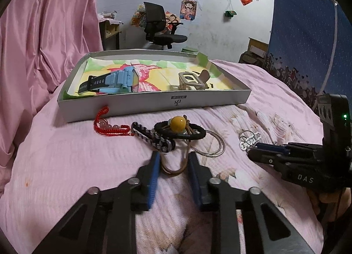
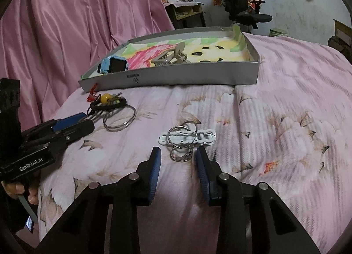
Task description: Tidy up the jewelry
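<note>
A shallow grey box (image 1: 140,102) lined with coloured paper holds a blue watch (image 1: 114,81) and a beige hair claw (image 1: 190,81). In front of it on the pink bedspread lies a heap: a red cord bracelet (image 1: 105,126), a black-and-white braided band (image 1: 154,138), a black hair tie with a yellow bead (image 1: 178,121), silver bangles (image 1: 211,146) and a brown loop (image 1: 172,169). My left gripper (image 1: 172,158) is open, with the brown loop between its fingers. My right gripper (image 2: 178,154) is open around silver rings (image 2: 181,154) beside a white clip (image 2: 187,137).
A pink curtain (image 1: 44,33) hangs on the left. A blue patterned board (image 1: 308,44) stands on the right. A black office chair (image 1: 158,27) and a desk are far behind the bed. The box also shows in the right wrist view (image 2: 176,75).
</note>
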`<state>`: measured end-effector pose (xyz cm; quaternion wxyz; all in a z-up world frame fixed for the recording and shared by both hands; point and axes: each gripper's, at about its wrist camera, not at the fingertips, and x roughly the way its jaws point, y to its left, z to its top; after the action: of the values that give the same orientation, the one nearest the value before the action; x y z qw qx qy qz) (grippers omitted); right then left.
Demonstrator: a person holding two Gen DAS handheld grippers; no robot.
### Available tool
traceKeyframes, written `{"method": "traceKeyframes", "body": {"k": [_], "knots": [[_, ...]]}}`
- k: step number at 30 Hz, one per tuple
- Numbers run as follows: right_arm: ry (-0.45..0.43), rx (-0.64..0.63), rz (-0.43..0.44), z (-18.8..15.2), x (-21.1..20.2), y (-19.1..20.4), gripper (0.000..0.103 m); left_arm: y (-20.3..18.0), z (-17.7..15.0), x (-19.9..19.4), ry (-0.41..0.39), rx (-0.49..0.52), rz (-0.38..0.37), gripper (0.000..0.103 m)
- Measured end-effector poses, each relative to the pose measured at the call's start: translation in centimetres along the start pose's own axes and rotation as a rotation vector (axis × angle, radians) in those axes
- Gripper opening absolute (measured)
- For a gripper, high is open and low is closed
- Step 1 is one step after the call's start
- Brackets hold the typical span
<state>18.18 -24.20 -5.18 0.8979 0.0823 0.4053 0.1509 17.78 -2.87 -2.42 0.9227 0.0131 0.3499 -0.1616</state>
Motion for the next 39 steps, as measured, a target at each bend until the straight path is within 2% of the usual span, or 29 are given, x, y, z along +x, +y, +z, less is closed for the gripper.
{"method": "traceKeyframes", "body": {"k": [2, 6, 18, 24, 33, 39], "knots": [[0.004, 0.005, -0.005, 0.0, 0.1, -0.1, 0.021, 0.0, -0.1, -0.1, -0.002, 0.0, -0.005, 0.012], [0.013, 0.01, -0.004, 0.0, 0.2, -0.2, 0.018, -0.2, -0.2, -0.6, -0.01, 0.006, -0.005, 0.007], [0.023, 0.039, 0.046, -0.8, -1.2, -0.1, 0.017, -1.4, -1.8, -3.4, -0.001, -0.041, -0.033, 0.005], [0.008, 0.012, 0.075, -1.3, -2.0, 1.1, 0.017, -2.8, -2.3, -5.1, 0.035, -0.028, -0.056, 0.005], [-0.03, 0.03, 0.101, -1.3, -3.1, 0.6, 0.017, -3.2, 0.1, -8.0, 0.007, -0.054, -0.106, 0.005], [-0.047, 0.035, 0.113, -1.3, -3.5, 0.5, 0.017, -2.7, 2.5, -7.1, -0.011, -0.079, -0.105, 0.005]]}}
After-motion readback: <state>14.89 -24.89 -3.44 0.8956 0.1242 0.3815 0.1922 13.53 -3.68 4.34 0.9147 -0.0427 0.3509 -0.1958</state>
